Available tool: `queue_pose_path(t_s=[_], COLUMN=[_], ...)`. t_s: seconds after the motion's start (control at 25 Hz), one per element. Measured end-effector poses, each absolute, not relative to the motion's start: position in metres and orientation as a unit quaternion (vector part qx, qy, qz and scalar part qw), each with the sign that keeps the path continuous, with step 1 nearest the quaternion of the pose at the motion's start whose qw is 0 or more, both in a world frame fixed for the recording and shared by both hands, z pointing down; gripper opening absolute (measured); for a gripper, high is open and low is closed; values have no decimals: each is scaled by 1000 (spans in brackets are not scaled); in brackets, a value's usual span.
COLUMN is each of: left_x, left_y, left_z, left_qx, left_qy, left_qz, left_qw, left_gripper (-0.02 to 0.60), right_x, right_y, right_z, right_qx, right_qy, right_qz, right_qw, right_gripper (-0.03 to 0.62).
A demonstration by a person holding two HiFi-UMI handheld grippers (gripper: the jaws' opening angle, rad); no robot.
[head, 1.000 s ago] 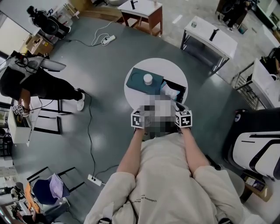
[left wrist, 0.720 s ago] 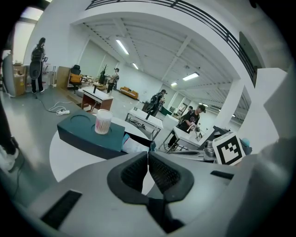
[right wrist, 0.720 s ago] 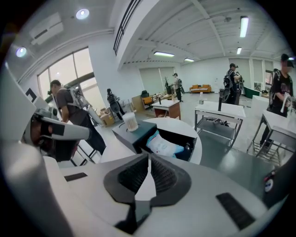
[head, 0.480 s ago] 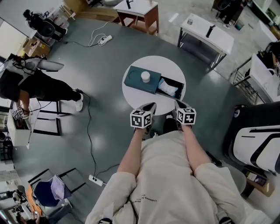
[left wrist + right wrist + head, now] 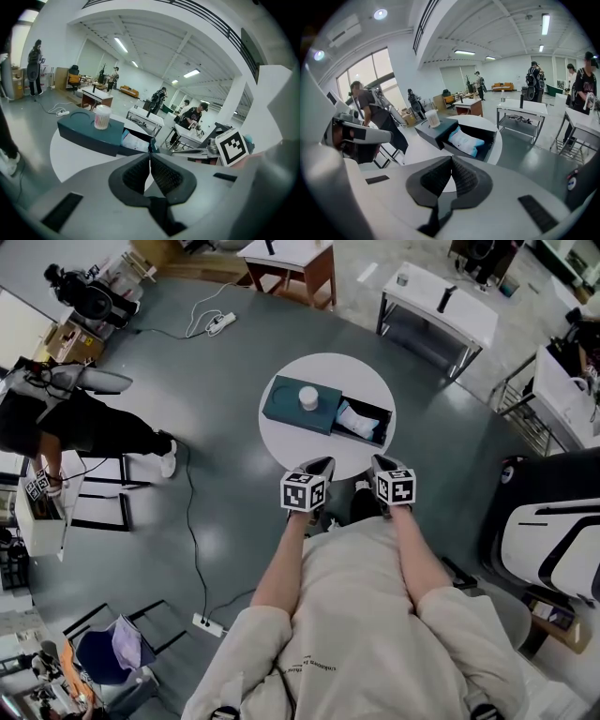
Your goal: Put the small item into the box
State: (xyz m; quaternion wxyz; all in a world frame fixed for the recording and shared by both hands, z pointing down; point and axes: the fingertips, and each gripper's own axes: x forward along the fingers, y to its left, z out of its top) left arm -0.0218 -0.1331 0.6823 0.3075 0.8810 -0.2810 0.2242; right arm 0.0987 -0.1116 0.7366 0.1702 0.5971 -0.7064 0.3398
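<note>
Packet (image 5: 354, 420) lies in the open box (image 5: 387, 426) ahead of left claw (image 5: 150, 163) and right claw (image 5: 451, 165), both pinched together, empty; task seemingly complete.

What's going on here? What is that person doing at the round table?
A person stands at a round white table with a hand-held gripper in each hand. The left hand-held gripper and the right hand-held gripper are both shut and empty, by the table's near edge. On the table sits a dark teal box, open on one side, with a white-and-blue packet inside and a small white tub on its closed part.
</note>
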Motion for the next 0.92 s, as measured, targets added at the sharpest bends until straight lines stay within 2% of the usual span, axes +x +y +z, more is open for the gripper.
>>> queue_pose_path(t_s=[0.68, 0.92], left_x=[-30, -16], left_y=[-128, -125], left_z=[683, 691], left_qx=[878, 879], left_qy=[-275, -271], left_qz=[235, 231], left_qw=[313, 316], left_gripper=[25, 25], right_x=[85, 100], right_y=[-105, -99], right_z=[726, 733], right_qx=[593, 595], right_qy=[-717, -714], right_qz=[333, 334], right_qw=[151, 157], right_gripper=[34, 34])
